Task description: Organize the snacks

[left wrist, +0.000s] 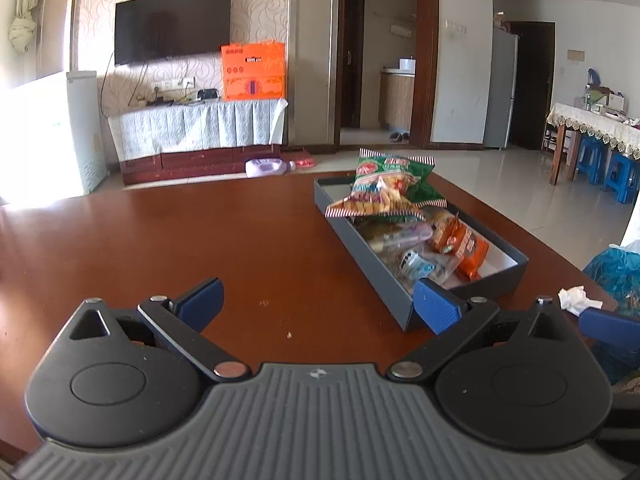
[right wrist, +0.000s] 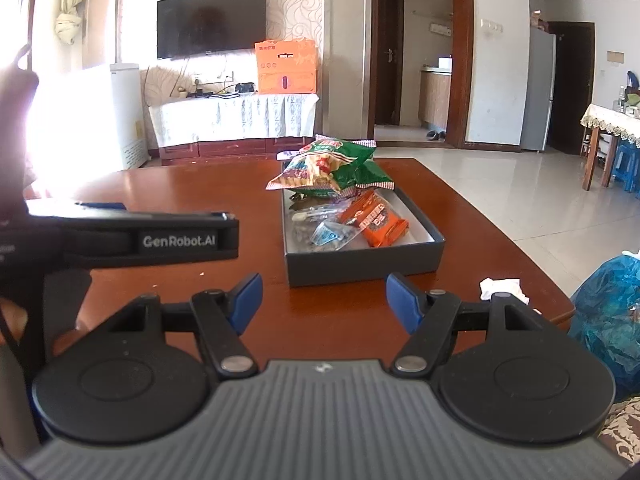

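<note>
Two grippers over a brown table (right wrist: 192,184). Left gripper (left wrist: 318,304): jaws spread wide, nothing between them, its right pad just in front of the near corner of a grey box (left wrist: 384,280). Right gripper (right wrist: 324,304): jaws wide apart, empty, facing the box's near wall. Box holds the snacks: green chip bag (right wrist: 332,164) piled at the far end, orange packet (right wrist: 376,220) and clear wrappers nearer. Crumpled tissue (right wrist: 502,286) lies right of the box.
</note>
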`<state>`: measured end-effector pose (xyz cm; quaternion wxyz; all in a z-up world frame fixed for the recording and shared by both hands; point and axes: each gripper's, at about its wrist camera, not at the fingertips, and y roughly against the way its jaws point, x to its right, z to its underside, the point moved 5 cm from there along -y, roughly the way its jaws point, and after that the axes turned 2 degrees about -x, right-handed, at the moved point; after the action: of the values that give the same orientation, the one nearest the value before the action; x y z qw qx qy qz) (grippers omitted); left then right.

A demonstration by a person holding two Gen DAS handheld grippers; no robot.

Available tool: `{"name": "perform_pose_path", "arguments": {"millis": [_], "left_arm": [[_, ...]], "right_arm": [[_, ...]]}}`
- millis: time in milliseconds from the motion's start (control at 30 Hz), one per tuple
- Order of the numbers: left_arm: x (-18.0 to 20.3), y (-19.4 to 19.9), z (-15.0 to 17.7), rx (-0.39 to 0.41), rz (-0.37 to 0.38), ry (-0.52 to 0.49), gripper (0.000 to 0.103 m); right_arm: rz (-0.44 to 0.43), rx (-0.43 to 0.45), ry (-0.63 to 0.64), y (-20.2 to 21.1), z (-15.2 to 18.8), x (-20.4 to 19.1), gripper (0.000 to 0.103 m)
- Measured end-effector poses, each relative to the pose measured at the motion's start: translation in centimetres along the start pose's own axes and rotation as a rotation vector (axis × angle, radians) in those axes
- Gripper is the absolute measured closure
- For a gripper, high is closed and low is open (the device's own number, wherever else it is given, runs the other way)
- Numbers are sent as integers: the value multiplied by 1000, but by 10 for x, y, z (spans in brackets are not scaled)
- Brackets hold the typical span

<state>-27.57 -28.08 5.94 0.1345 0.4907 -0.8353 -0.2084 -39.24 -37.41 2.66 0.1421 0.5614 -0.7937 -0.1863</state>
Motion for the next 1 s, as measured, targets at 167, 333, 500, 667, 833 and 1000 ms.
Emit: {"name": "perform_pose_path", "arguments": {"millis": [167,333,500,667,833,1000], "left_arm": [[-2,0,8,-28,-19,-5,0],[-4,0,9,-27,-27,-4,0],[-3,-2,10,-30,-30,-6,0],[-3,-3,9,-23,-33,-17,0],[-5,-5,10,-34,-35,-17,0],[-4,-9,11,-41,-38,-22,0]], "right_arm": [[-21,-7,0,-2,1,-4,25],[-15,-9,14,-4,2,-6,25],[-3,-16,17,-6,1,-6,25],[3,-22,18,-8,0,-7,25],[4,-24,8,-8,0,-5,25],[3,-28,14,-9,-1,-6,25]]}}
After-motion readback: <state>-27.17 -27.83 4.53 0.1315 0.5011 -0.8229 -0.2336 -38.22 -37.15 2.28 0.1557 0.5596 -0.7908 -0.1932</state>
